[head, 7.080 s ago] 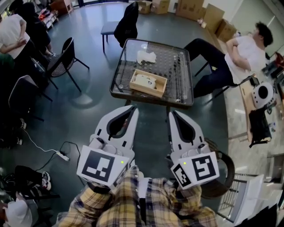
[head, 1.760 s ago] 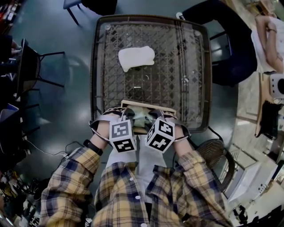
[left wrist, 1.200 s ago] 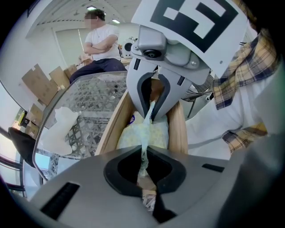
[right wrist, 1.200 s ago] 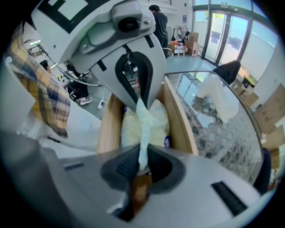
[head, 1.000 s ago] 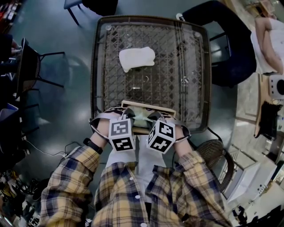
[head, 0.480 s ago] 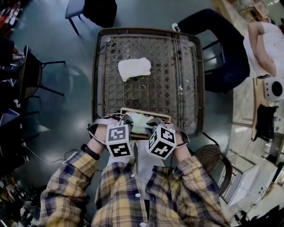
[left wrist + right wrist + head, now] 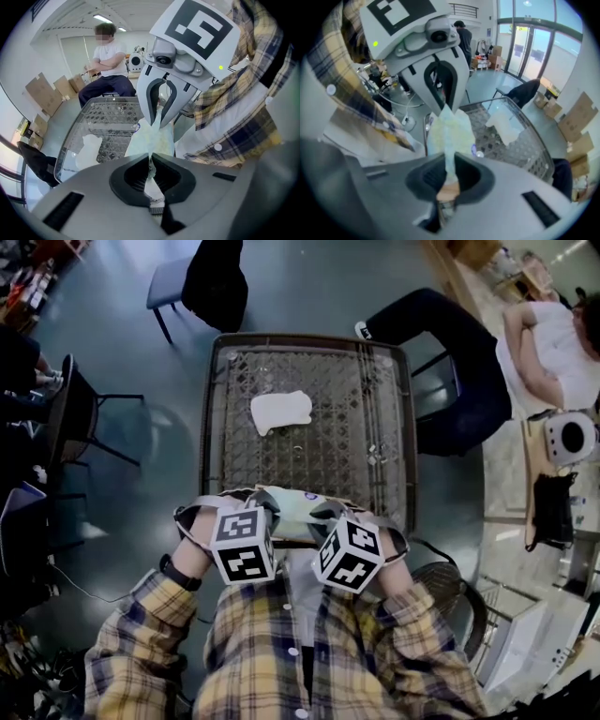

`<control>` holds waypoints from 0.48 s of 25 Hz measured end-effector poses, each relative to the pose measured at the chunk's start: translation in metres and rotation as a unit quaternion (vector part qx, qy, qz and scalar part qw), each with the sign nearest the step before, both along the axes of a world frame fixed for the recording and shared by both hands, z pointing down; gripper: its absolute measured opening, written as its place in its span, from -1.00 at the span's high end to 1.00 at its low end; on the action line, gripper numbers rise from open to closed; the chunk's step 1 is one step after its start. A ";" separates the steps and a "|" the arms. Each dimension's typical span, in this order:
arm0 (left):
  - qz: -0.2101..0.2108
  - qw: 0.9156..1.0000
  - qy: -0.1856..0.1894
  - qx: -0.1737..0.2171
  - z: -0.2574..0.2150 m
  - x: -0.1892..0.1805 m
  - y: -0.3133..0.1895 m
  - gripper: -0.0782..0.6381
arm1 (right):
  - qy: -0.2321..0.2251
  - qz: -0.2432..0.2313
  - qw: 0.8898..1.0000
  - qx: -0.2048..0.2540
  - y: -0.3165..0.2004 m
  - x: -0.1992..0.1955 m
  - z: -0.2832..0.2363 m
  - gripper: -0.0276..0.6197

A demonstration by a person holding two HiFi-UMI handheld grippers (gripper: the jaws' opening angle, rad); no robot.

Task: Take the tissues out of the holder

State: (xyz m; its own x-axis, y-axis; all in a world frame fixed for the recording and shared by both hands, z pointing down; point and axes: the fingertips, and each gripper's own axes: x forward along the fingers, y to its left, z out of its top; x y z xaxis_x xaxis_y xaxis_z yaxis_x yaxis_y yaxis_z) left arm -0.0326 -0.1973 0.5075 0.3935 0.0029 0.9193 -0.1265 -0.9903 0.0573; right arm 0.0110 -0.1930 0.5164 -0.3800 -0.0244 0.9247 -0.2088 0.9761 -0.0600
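A soft pale-green tissue pack (image 7: 289, 509) hangs stretched between my two grippers, just above the near edge of the glass table (image 7: 394, 446). My left gripper (image 7: 267, 506) is shut on its left end, my right gripper (image 7: 319, 514) on its right end. In the left gripper view the pack (image 7: 151, 137) runs from my left gripper (image 7: 150, 161) to the right gripper (image 7: 161, 112) facing it. The right gripper view shows the pack (image 7: 451, 131) pinched in my right gripper (image 7: 449, 174). The wooden holder is hidden behind the pack and grippers. A loose white tissue (image 7: 281, 412) lies on the table.
A dark chair with a jacket (image 7: 214, 282) stands beyond the table's far left corner. A seated person (image 7: 525, 352) is at the far right, and another chair (image 7: 80, 409) to the left. A wicker stool (image 7: 448, 589) sits near my right elbow.
Both grippers have drawn back toward me with the tissue pack stretched between them. The table with the white tissue now looks farther away, and the wooden holder's rim no longer shows.
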 end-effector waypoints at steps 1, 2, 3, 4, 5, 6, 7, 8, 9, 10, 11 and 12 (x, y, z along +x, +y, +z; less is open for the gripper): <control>0.004 1.000 0.000 -0.001 -0.008 0.001 -0.001 0.75 | 0.000 -0.003 1.000 0.003 -0.002 0.001 -0.008 0.82; 0.007 1.000 0.000 -0.004 -0.016 0.002 -0.002 0.75 | 0.000 -0.006 1.000 0.006 -0.003 0.002 -0.016 0.82; 0.009 1.000 0.000 -0.007 -0.024 0.002 -0.002 0.75 | 0.000 -0.008 1.000 0.009 -0.005 0.002 -0.023 0.82; 0.010 1.000 0.001 -0.010 -0.031 0.002 -0.003 0.75 | 0.000 -0.010 1.000 0.011 -0.006 0.003 -0.031 0.82; 0.008 1.000 0.001 -0.013 -0.039 0.002 -0.005 0.75 | 0.000 -0.011 1.000 0.014 -0.008 0.003 -0.038 0.82; 0.006 1.000 0.002 -0.015 -0.046 0.003 -0.007 0.75 | 0.000 -0.011 1.000 0.018 -0.010 0.003 -0.045 0.82; 0.002 1.000 0.003 -0.016 -0.053 0.004 -0.010 0.75 | -0.001 -0.011 1.000 0.021 -0.013 0.004 -0.052 0.82; -0.001 1.000 0.004 -0.016 -0.059 0.005 -0.013 0.75 | -0.001 -0.010 1.000 0.025 -0.015 0.005 -0.058 0.82; -0.003 1.000 0.004 -0.016 -0.065 0.006 -0.015 0.75 | -0.001 -0.008 1.000 0.028 -0.018 0.006 -0.064 0.82; -0.006 1.000 0.004 -0.016 -0.070 0.008 -0.018 0.75 | -0.001 -0.008 0.999 0.032 -0.021 0.008 -0.069 0.82; -0.008 1.000 0.005 -0.016 -0.074 0.009 -0.019 0.75 | -0.001 -0.009 0.999 0.036 -0.023 0.009 -0.073 0.82; -0.010 1.000 0.005 -0.017 -0.078 0.010 -0.020 0.75 | -0.002 -0.010 0.999 0.039 -0.024 0.010 -0.077 0.82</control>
